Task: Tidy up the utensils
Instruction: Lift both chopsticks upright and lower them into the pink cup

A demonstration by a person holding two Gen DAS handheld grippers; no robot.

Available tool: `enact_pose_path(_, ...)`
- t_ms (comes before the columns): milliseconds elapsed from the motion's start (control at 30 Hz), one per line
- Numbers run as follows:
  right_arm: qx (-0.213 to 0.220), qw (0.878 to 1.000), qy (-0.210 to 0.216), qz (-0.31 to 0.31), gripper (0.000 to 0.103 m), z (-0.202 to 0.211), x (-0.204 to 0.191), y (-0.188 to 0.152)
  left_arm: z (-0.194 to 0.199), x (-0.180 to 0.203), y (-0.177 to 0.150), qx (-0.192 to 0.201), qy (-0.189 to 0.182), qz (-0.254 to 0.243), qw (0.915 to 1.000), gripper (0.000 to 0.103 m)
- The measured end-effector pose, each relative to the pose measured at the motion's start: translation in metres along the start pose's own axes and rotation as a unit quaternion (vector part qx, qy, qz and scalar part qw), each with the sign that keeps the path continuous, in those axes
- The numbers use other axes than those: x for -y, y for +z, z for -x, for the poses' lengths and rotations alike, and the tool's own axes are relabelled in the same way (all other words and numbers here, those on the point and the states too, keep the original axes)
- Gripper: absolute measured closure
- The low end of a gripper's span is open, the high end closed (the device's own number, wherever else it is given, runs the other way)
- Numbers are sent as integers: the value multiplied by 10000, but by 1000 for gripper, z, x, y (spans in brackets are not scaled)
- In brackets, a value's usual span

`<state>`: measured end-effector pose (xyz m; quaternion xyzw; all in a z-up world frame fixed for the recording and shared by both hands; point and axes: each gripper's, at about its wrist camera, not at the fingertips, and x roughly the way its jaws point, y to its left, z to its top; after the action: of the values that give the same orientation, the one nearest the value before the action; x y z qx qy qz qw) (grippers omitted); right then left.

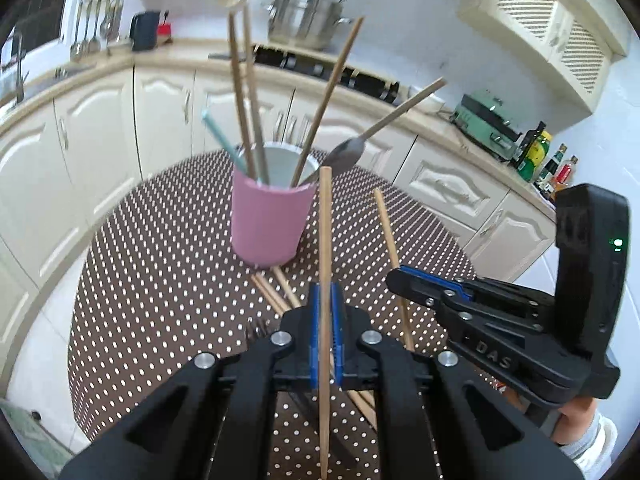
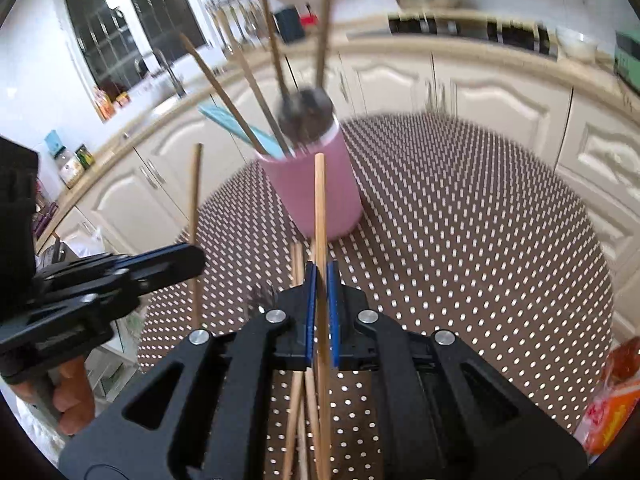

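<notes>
**Carrying two chopsticks toward the pink cup**

Holding one wooden chopstick apiece, both grippers face the pink cup (image 1: 270, 220), which stands straight ahead of each pair of jaws on the dotted tablecloth (image 1: 160, 280). The left gripper (image 1: 326, 332) has its blue pads closed narrowly on the left chopstick (image 1: 325, 240); the stick's long axis runs along the fingers, its far end pointing up and forward toward the cup's rim, its near end trailing below the jaws. The right gripper (image 2: 320, 312) likewise clamps the right chopstick (image 2: 320, 208), aligned the same way and aimed at the cup. In the left wrist view the right chopstick leans slightly away from upright, just beside the left gripper's right side. The cup already contains several chopsticks, a teal utensil (image 1: 218, 136) and a metal spoon (image 1: 346, 152), all fanning outward. More loose chopsticks (image 1: 276, 288) lie flat on the cloth between the jaws and the cup's base. Neither gripper appears clearly nearer; each stick would probably need tipping toward vertical before entering the opening.
</notes>
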<state>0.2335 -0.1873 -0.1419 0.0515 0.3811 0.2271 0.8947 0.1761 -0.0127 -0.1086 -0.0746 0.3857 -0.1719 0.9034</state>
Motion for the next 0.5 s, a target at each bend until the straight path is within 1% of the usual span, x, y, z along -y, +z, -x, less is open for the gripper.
enact_pose_path(133, 523, 9985, 113, 133, 97, 35, -6, 0, 16, 6, 7, 348, -63, -30, 9994, 97)
enact_pose_path(200, 738, 9969, 167, 191, 97, 46, -9, 2, 28, 8, 10, 596, -68, -92, 9982, 97)
enact_pose_path(300, 1033, 9941, 188, 275, 97, 61, -14, 8, 44, 14, 16, 1044, 94, -273, 9941, 97)
enact_pose_path(367, 1192, 9922, 166, 325, 97, 65, -16, 9, 52, 16, 19, 1304, 134, -334, 9908, 97)
enact_pose_path(500, 1414, 9892, 263, 292, 97, 67, -17, 14, 60, 18, 30, 1549, 199, -344, 9871, 97)
